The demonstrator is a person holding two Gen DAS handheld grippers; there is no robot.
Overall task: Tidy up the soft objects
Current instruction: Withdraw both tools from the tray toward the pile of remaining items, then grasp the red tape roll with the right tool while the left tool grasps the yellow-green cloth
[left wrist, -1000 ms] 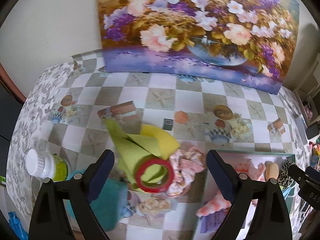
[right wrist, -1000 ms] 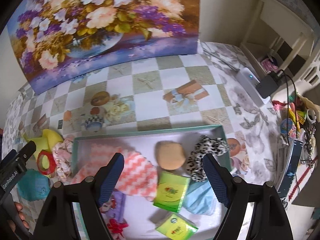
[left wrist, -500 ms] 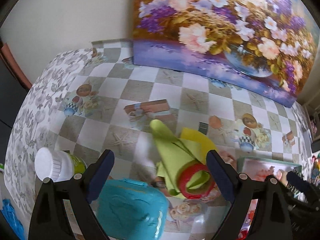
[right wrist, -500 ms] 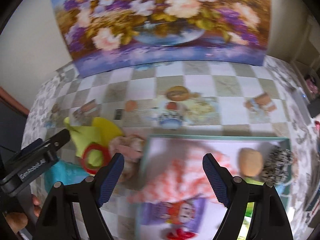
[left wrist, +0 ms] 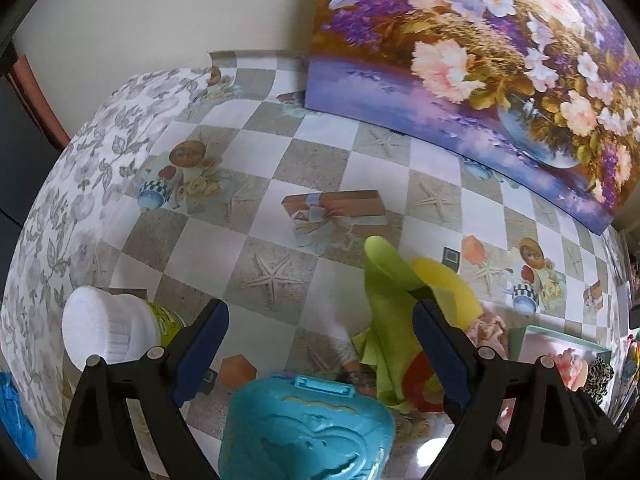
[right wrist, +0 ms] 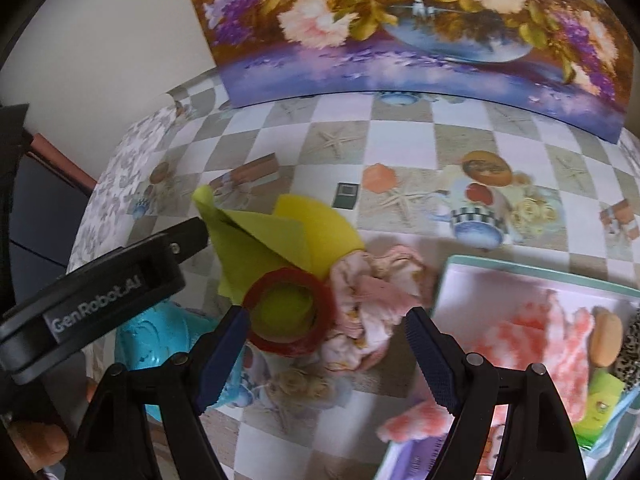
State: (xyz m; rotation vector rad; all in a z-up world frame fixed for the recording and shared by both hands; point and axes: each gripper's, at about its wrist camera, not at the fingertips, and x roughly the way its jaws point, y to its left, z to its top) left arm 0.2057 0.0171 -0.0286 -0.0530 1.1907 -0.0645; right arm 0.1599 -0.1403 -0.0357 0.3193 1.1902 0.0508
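Green and yellow cloths [right wrist: 272, 236] lie folded on the checked tablecloth, with a red tape ring [right wrist: 288, 312] on top and a crumpled pink floral cloth [right wrist: 376, 292] beside them. My right gripper [right wrist: 324, 340] hangs open just above the ring and the pink cloth, holding nothing. The tray [right wrist: 532, 274] at the right holds a coral zigzag cloth [right wrist: 536, 340], a tan sponge [right wrist: 606, 340] and a leopard scrunchie [right wrist: 630, 348]. My left gripper [left wrist: 320, 344] is open and empty above a teal plastic case [left wrist: 308, 432]. The green cloth [left wrist: 388, 304] lies by its right finger.
A white-capped bottle [left wrist: 108, 334] stands at the left near the table's edge. A large flower painting [left wrist: 500, 60] leans against the wall at the back. Green packets [right wrist: 600, 404] lie in the tray. A person's fingers [right wrist: 36, 444] show at the lower left.
Both grippers have swung left. The right one has left the tray and now hovers over the tape ring and pink cloth. The left one has gone from the cloths to the teal case.
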